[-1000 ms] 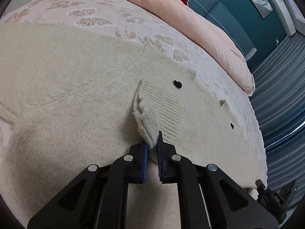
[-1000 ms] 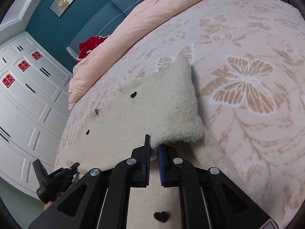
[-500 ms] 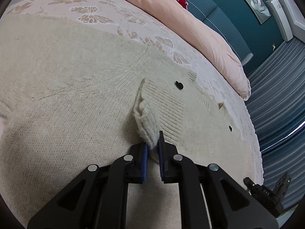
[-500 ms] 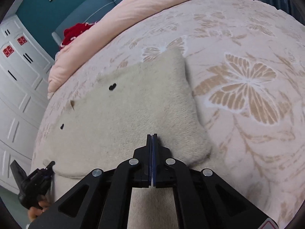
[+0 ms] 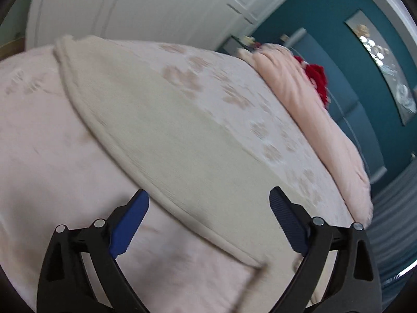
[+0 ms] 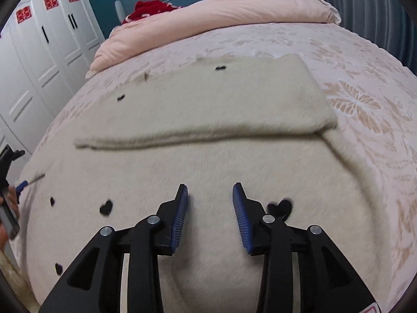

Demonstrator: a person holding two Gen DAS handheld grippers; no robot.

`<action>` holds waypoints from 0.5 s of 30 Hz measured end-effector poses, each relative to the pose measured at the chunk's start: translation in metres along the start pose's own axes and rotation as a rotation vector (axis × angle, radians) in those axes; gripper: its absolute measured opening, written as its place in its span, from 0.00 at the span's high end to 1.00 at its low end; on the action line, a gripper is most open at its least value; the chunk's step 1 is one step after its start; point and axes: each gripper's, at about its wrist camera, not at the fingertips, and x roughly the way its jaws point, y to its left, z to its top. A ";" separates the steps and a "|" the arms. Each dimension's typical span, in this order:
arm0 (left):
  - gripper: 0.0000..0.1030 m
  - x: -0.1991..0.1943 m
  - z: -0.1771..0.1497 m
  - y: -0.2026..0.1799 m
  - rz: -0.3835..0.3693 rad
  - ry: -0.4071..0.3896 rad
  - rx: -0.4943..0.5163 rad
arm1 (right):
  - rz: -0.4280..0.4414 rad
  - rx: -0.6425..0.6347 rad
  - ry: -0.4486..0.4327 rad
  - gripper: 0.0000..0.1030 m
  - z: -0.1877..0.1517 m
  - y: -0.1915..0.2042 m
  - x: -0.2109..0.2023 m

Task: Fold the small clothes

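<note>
Both claws are standing apart and gripping nothing. Nearest the right wrist camera, the right gripper [image 6: 209,198] is hovering low over the cream sweater [image 6: 198,172], its blue pads spread with bare knit showing between them, a black heart patch [image 6: 280,206] lying just beside the right-hand finger. The tool is pointing forward along the garment toward the head of the bed, tilted down at the cloth.

Beyond it, one panel of the sweater is lying doubled over the body, its folded edge [image 6: 182,138] running across the view. At the left border the left gripper [image 6: 19,186] is showing only as a blue tip touching or just beside the sweater's side edge. In its own blurred view, the left gripper [image 5: 208,206] is gaping wide, straddling from above the hemmed edge [image 5: 182,208] where knit meets the pink butterfly bedspread [image 5: 52,156].

Judging by this, one fold is laid and the step in hand is the reach for a fresh grip. The next move probably calls for each claw closing on the near or side edge, catching every layer, then carrying it across evenly so the laid fold is not dragged.

Farther off, a pink duvet [image 6: 208,18] is lying bunched across the bed, a red item [image 6: 151,7] behind it, then white wardrobe doors [image 6: 39,52] and a teal wall [image 5: 338,26].
</note>
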 end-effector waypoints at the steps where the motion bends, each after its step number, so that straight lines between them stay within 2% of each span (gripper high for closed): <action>1: 0.11 -0.001 0.021 0.020 0.053 -0.037 -0.017 | -0.019 -0.019 -0.016 0.56 -0.006 0.005 -0.001; 2: 0.11 0.001 0.038 0.037 0.110 -0.069 -0.024 | -0.036 -0.046 -0.032 0.48 -0.009 0.011 -0.003; 3: 0.11 0.003 0.053 0.054 0.151 -0.090 -0.035 | -0.050 -0.074 -0.030 0.45 -0.009 0.016 -0.001; 5: 0.11 0.012 0.081 0.087 0.216 -0.096 -0.097 | -0.073 -0.121 -0.011 0.35 -0.011 0.024 0.006; 7: 0.11 0.016 0.097 0.104 0.175 -0.124 -0.157 | -0.097 -0.153 -0.004 0.32 -0.012 0.029 0.009; 9: 0.14 0.020 0.105 0.103 0.170 -0.128 -0.154 | -0.104 -0.157 -0.004 0.32 -0.013 0.030 0.010; 10: 0.32 0.024 0.110 0.100 0.151 -0.119 -0.139 | -0.104 -0.156 -0.005 0.31 -0.014 0.030 0.010; 11: 0.58 0.028 0.113 0.096 0.121 -0.095 -0.125 | -0.105 -0.155 -0.005 0.31 -0.014 0.030 0.010; 13: 0.84 0.028 0.113 0.079 0.064 -0.069 -0.096 | -0.103 -0.157 -0.002 0.29 -0.014 0.030 0.011; 15: 0.86 0.017 0.110 0.045 -0.011 -0.097 -0.026 | -0.098 -0.153 -0.001 0.28 -0.015 0.029 0.011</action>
